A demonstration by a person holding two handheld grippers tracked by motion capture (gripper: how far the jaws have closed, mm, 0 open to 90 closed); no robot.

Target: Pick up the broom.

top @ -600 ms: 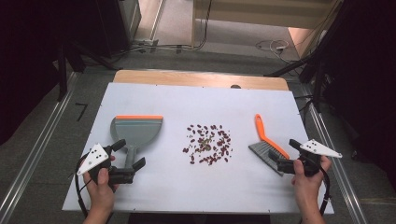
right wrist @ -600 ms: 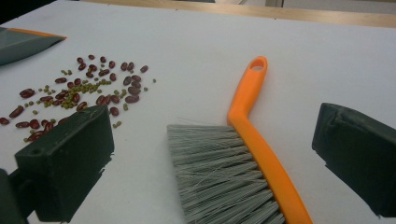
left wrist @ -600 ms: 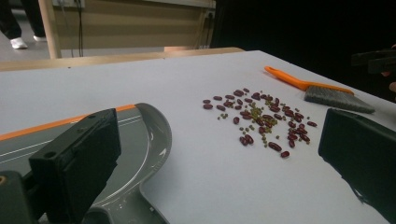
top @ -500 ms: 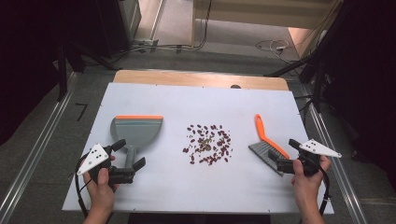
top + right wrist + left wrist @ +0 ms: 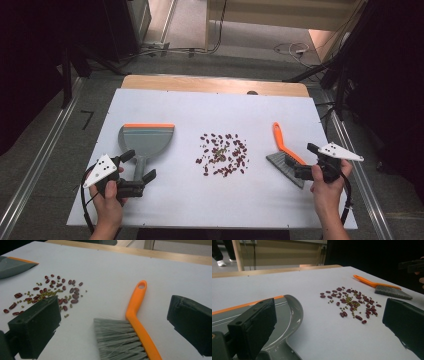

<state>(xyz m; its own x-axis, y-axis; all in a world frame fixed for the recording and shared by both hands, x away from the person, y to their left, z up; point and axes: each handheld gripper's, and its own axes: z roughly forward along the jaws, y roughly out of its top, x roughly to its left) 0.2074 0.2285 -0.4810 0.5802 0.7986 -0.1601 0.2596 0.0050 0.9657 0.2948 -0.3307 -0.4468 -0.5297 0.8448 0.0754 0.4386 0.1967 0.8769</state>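
My left gripper [image 5: 137, 173] has its jaws spread astride the dustpan [image 5: 146, 141] handle, left of the beans [image 5: 223, 153]; my right gripper [image 5: 304, 161], jaws likewise spread, straddles the brush [image 5: 286, 154] right of them; one dustpan, one brush; beans too many to count, some blocked by a jaw.

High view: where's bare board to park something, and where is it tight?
Free: the wide far strip between the wooden edge and the dustpan, beans and brush; also the near strip in front of the beans, between the left tool and the right tool. Crowded: the middle row.
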